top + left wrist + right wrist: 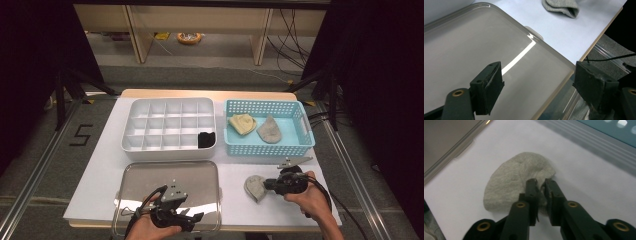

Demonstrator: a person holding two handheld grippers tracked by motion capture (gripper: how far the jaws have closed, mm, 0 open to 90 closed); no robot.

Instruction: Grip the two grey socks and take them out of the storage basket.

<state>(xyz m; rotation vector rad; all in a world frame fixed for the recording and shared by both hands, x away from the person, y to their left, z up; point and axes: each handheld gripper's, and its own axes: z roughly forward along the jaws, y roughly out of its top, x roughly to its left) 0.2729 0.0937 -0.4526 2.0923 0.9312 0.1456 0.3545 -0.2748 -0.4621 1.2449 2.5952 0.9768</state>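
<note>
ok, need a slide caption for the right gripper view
Right gripper pinches the edge of a folded grey sock on the white table, beside the metal tray.

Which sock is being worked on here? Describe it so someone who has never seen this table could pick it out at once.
Start at the blue basket on the table's right and come toward the person: the grey sock lies folded on the white tabletop in front of it, right of the metal tray. Unlike the cream sock and other grey sock in the basket, the right gripper pinches its edge.
</note>
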